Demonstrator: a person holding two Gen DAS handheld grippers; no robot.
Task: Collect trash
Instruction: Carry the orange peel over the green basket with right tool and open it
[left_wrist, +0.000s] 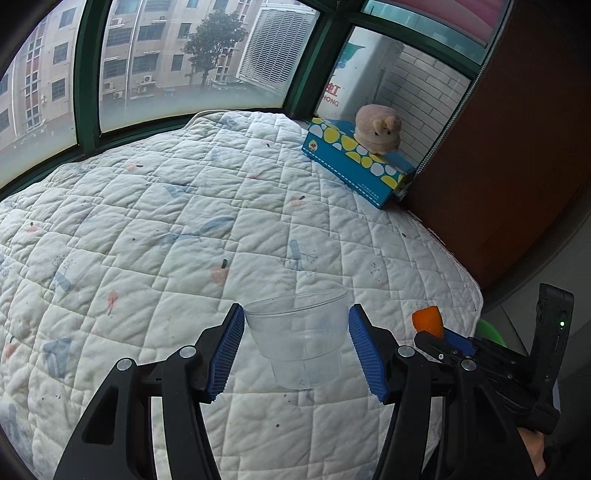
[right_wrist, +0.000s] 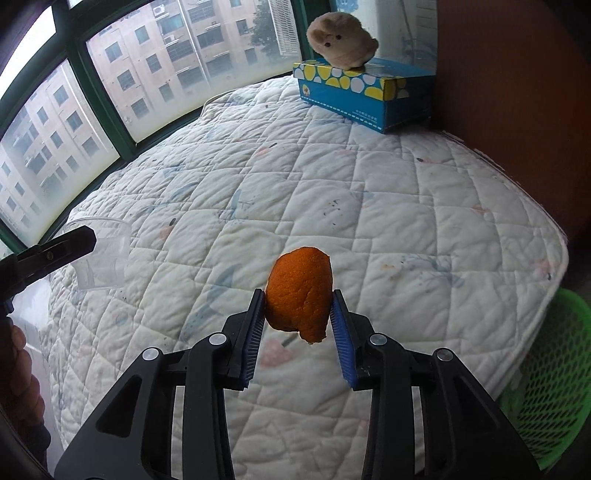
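Note:
A clear plastic cup (left_wrist: 300, 334) hangs above the white quilted bed, and my left gripper (left_wrist: 296, 341) is shut on it, blue pads pressed on both sides. The same cup (right_wrist: 104, 254) shows at the left of the right wrist view. An orange peel (right_wrist: 300, 293) is pinched between the blue pads of my right gripper (right_wrist: 298, 308), lifted off the quilt. In the left wrist view the peel (left_wrist: 428, 320) pokes up at the right, in the right gripper (left_wrist: 443, 338).
A blue tissue box (right_wrist: 364, 94) with a plush toy (right_wrist: 341, 38) on top sits at the bed's far corner by a brown cabinet (left_wrist: 509, 155). A green mesh basket (right_wrist: 554, 376) stands on the floor off the bed's right edge. Windows (left_wrist: 184, 55) run behind the quilt (right_wrist: 388, 206).

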